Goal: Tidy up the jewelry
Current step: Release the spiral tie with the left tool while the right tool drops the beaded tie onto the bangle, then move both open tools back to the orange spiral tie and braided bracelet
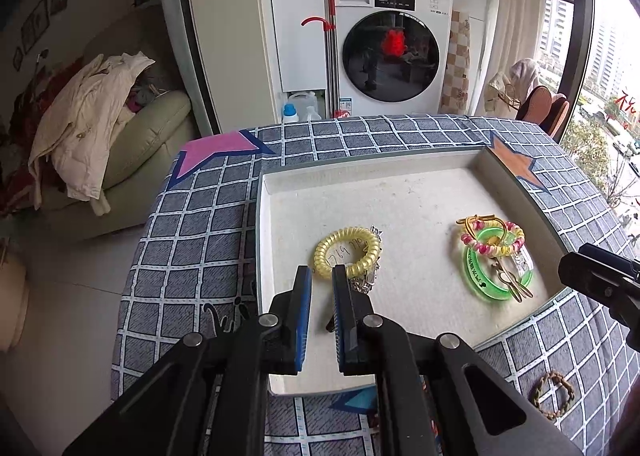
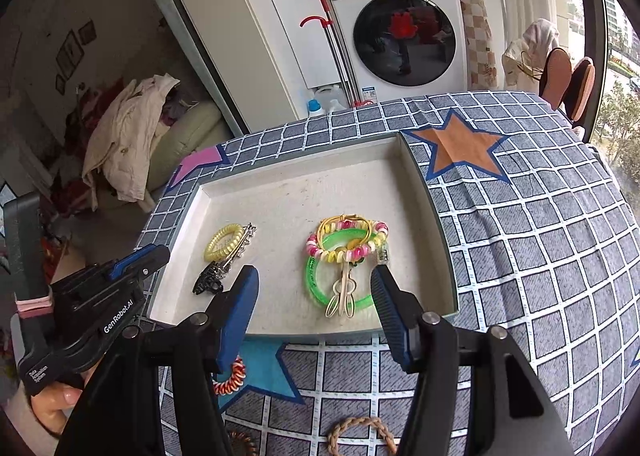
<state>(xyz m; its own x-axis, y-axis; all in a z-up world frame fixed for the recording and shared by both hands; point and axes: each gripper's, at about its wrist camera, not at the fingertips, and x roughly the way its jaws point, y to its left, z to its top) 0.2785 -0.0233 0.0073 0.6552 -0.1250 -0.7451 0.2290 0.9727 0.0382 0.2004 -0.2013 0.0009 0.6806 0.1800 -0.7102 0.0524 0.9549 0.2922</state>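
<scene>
Right wrist: left gripper [image 2: 160,252] printed "GenRobot.AI"; washer [image 2: 400,31] badge unreadable.

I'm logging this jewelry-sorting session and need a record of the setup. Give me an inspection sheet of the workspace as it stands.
Surface: checked tablecloth with star patches, bearing a shallow white tray.
Job's things: in the tray, yellow coil band, black hair claw, green bangle under a pink-and-yellow beaded bracelet; outside it, red coil band and braided bracelet.
Clutter: nothing seen.
Grippers: left hand-held gripper shut, empty; right hand-held gripper open, empty, over the tray's near edge.
Cables: nothing seen.
Surroundings: washing machine, sofa piled with clothes, window.
</scene>
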